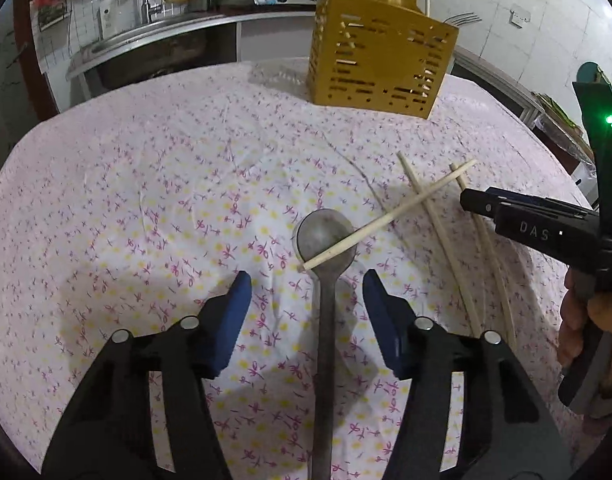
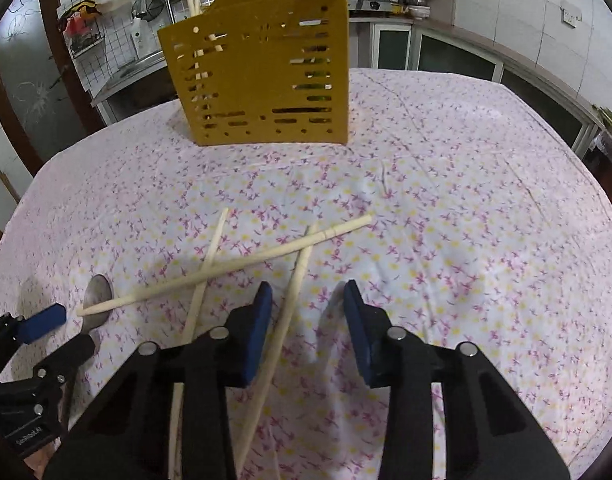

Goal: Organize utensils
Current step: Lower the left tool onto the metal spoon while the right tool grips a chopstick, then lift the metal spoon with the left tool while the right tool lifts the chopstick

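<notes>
A metal spoon point(image 1: 326, 236) lies on the floral tablecloth, with its handle running toward me between the pads of my left gripper point(image 1: 306, 284). The pads stand apart on either side and do not touch it. Three pale chopsticks lie to its right. One chopstick point(image 1: 390, 220) crosses the spoon's bowl and the other two. My right gripper point(image 2: 308, 292) is low over the cloth, open, with the right-hand chopstick point(image 2: 301, 264) passing between its pads close to the left one. A yellow slotted utensil holder point(image 2: 261, 80) stands at the back with chopsticks and forks in it.
The tablecloth point(image 1: 145, 200) covers a rounded table whose edges fall away left and right. A hand point(image 1: 578, 320) holds the right gripper's body at the right of the left wrist view. Behind the table runs a kitchen counter point(image 1: 165, 36) with a sink and a pot.
</notes>
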`<state>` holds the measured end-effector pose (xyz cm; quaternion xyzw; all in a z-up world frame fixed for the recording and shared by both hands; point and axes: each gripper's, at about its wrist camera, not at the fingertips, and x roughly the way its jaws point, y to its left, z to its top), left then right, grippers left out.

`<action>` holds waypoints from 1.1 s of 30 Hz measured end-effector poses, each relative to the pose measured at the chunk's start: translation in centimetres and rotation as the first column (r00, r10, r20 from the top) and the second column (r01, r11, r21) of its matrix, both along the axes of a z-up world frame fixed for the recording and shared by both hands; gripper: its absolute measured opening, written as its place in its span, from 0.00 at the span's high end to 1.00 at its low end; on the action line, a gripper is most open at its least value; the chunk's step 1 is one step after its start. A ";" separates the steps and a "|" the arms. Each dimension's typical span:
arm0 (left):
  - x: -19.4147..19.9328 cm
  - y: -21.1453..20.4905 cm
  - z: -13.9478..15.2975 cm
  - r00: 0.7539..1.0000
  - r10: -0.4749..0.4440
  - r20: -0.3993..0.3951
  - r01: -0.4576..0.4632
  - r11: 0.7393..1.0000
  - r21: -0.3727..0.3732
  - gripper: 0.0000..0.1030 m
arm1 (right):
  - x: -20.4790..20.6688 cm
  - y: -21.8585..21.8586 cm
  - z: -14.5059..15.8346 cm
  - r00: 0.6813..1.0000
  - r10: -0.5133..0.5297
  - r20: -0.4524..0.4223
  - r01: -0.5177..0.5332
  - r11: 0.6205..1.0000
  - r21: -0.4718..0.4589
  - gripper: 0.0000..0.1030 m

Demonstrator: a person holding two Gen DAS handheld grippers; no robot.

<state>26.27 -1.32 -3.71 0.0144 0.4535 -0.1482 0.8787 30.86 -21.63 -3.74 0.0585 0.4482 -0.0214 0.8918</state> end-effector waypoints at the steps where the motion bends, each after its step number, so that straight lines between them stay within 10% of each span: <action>1: 0.1 0.0 -0.1 1.000 0.003 -0.006 -0.003 1.000 0.003 0.51 | 0.2 0.2 -0.1 1.000 0.002 -0.005 -0.002 1.000 -0.009 0.64; 12: 1.9 -1.6 -0.4 1.000 0.006 -0.009 -0.006 0.996 0.089 0.52 | 2.4 0.3 -0.1 0.998 0.050 -0.049 -0.051 0.998 -0.019 0.71; 25: 3.1 0.2 0.0 0.996 0.052 -0.074 -0.049 0.998 0.043 0.92 | 2.1 -1.9 0.5 0.988 0.143 -0.063 -0.138 0.988 0.072 0.90; 33: 2.6 1.0 0.2 0.994 0.064 -0.085 -0.063 0.998 0.010 0.97 | 0.9 -2.4 1.6 0.985 0.171 -0.039 -0.170 0.985 0.026 0.93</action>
